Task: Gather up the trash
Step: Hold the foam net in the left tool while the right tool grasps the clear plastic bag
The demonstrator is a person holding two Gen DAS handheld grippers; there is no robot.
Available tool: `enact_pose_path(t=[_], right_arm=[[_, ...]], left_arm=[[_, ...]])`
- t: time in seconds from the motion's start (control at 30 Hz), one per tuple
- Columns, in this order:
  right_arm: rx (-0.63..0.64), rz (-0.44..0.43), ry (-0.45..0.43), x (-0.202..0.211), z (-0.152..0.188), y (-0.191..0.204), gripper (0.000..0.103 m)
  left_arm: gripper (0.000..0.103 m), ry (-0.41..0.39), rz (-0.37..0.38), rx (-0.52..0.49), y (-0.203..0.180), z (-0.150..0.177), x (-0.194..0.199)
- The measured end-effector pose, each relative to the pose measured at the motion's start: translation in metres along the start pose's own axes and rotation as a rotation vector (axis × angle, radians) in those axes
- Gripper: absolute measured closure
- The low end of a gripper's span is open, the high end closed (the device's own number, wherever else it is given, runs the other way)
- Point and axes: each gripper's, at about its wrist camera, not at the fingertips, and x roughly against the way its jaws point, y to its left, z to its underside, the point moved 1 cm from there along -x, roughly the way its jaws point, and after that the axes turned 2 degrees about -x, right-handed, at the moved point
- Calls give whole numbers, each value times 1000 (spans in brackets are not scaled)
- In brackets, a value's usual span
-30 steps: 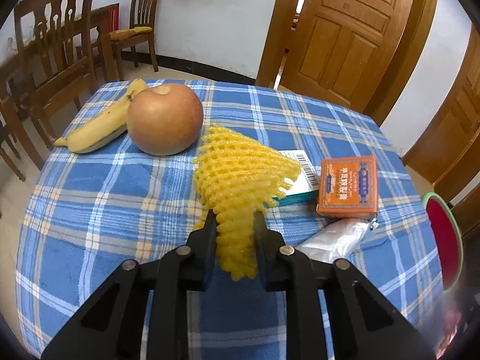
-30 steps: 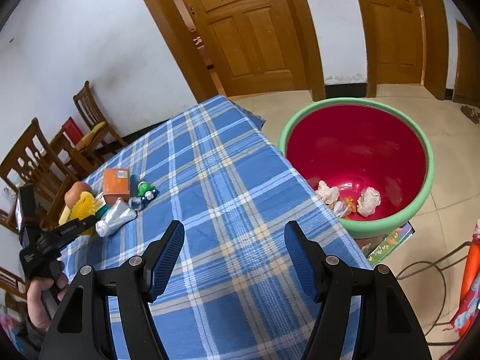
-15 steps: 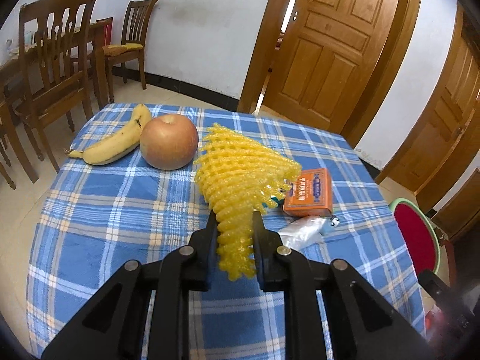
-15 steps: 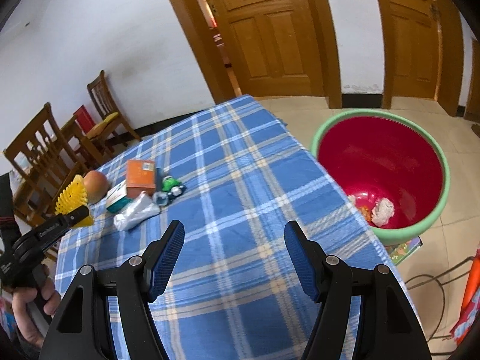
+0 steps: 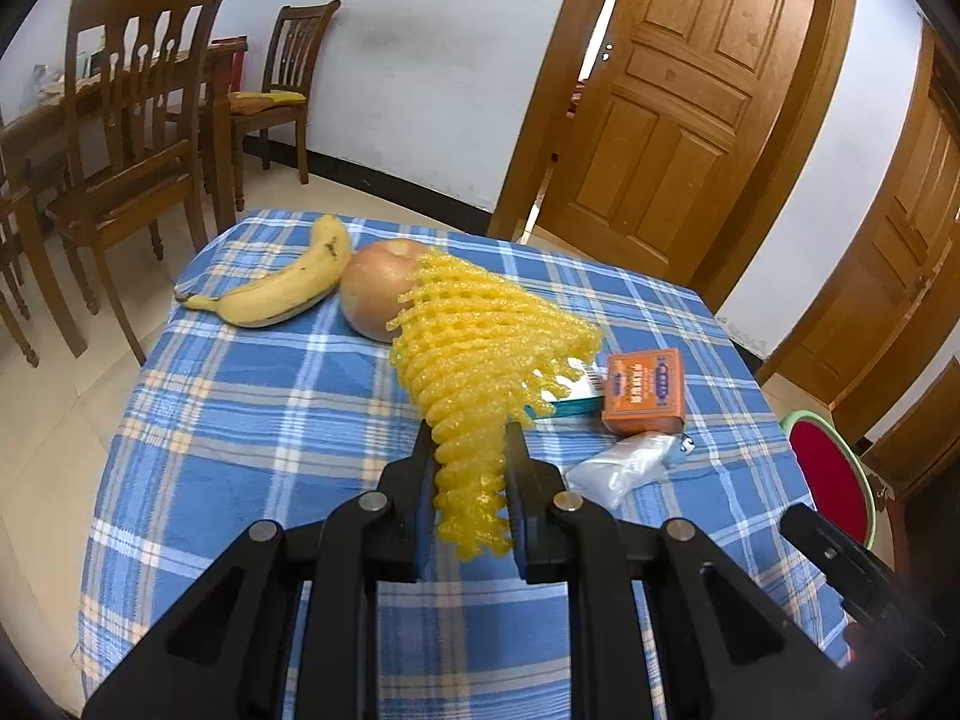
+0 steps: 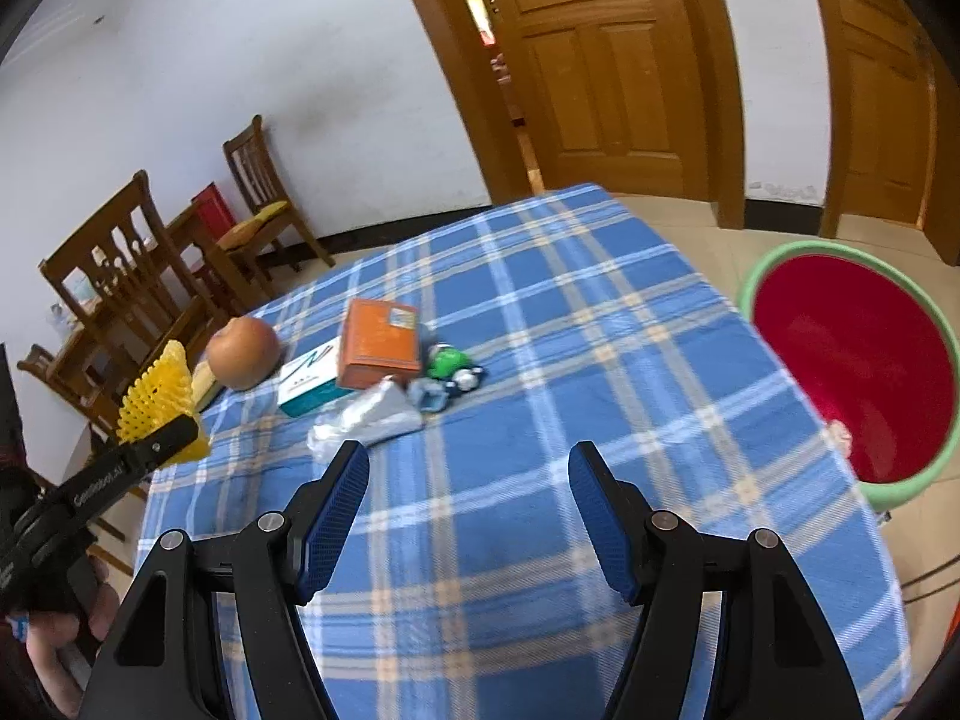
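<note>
My left gripper [image 5: 468,438] is shut on a yellow foam fruit net [image 5: 486,336] and holds it up above the blue plaid table [image 5: 252,396]. The net also shows at the left of the right wrist view [image 6: 159,396]. A clear plastic wrapper [image 5: 624,462] lies on the cloth beside an orange box [image 5: 645,387] and a teal-and-white box [image 6: 309,381]. My right gripper [image 6: 468,462] is open and empty above the cloth, just right of the wrapper [image 6: 366,423]. A red basin with a green rim [image 6: 858,366] stands on the floor at the right.
An apple [image 5: 378,288] and a banana [image 5: 282,285] lie at the table's far left. Small green and dark items [image 6: 453,366] lie by the orange box. Wooden chairs [image 5: 132,138] stand left of the table. Wooden doors [image 5: 672,96] are behind.
My left gripper has lifted and pulled back with the net, so the table looks farther. My right gripper has swung left from the basin toward the wrapper and boxes.
</note>
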Motion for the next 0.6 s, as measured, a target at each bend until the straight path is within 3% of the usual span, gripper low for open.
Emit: enact_pose_path(t=[0.3,0.6], right_arm=[[-19,-59,105,-47,0,32,33],[-55,-46,124,-79,-7,53,33]], left_arm=[[84,-7,6,22,13,2,1],[84,-8,21,47,21,3,1]])
